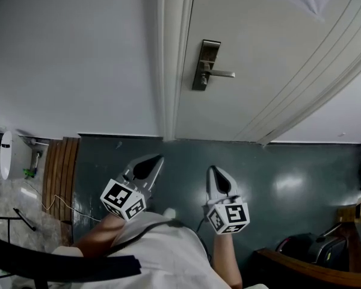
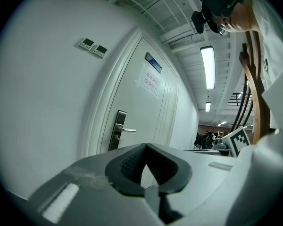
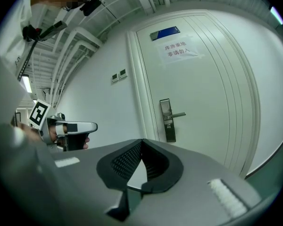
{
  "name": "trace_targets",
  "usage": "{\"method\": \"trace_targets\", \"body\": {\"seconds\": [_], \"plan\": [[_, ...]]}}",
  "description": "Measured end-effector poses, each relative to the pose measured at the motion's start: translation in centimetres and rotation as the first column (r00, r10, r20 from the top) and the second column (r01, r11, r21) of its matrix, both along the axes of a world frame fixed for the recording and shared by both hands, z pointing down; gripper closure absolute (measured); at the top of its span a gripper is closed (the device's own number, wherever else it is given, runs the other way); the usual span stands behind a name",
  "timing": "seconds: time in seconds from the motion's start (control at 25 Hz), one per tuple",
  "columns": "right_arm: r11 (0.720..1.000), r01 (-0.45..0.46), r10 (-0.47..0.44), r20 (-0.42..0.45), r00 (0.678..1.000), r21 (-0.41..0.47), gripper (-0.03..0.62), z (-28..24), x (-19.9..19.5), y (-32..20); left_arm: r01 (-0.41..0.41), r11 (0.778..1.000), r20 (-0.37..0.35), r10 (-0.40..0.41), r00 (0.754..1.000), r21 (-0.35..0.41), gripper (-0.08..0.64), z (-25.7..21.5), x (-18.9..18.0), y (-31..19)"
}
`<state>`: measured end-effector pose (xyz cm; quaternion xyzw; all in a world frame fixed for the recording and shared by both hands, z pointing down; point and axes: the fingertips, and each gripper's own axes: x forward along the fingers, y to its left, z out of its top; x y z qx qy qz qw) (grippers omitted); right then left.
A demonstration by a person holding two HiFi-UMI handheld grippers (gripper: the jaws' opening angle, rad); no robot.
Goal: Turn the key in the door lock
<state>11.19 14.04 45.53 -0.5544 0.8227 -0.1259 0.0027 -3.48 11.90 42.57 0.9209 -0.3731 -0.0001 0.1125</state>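
Claws: left claw point(image 1: 159, 158), right claw point(image 1: 215, 169) closed, empty | door lock point(image 1: 206, 65) well ahead, floor point(image 1: 186, 152) between

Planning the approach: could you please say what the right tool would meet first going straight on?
Probably the door, near its edge just left of the lock plate; nothing stands between, though depth is unclear.

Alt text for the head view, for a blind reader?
White closed door with a metal lever handle on a lock plate, seen from above. Below it, over the dark floor, the left gripper and right gripper point toward the door, tongs shut and empty, well short of it.
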Motion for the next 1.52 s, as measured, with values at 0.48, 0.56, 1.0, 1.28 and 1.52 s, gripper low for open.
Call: {"method": "trace_targets", "body": {"seconds": [0.48, 0.56, 1.0, 1.28, 1.52], "plan": [[1.0, 0.018, -0.018, -0.012, 1.0, -0.023, 0.584, 1.3, 0.7, -0.8, 0.003, 1.0, 0.007, -0.003, 1.0, -0.004, 0.557, 0.3, 1.4, -0.8], [1.0, 0.011, -0.012, -0.018, 1.0, -0.029, 0.584, 1.6, 1.0, -1.1, 0.001, 1.0, 0.007, -0.001, 1.0, -0.008, 0.557, 0.6, 1.5, -1.2], [0.998, -0.025, 0.023, -0.035, 0.999, -0.051, 0.583, 1.9, 1.8, -5.3, -0.043, 0.999, -0.012, 0.043, 0.999, -0.024, 0.557, 1.1, 2.8, -6.1], [0.997, -0.051, 0.048, -0.049, 0.998, -0.057, 0.584, 0.9, 1.4, -9.7, -0.098, 0.994, -0.01, 0.097, 0.995, -0.042, 0.557, 0.8, 3.3, -11.3], [0.994, -0.088, 0.084, -0.055, 0.995, -0.07, 0.584, 0.5, 0.9, -13.9, -0.161, 0.986, -0.015, 0.16, 0.987, -0.044, 0.557, 0.2, 3.9, -15.9]]}}
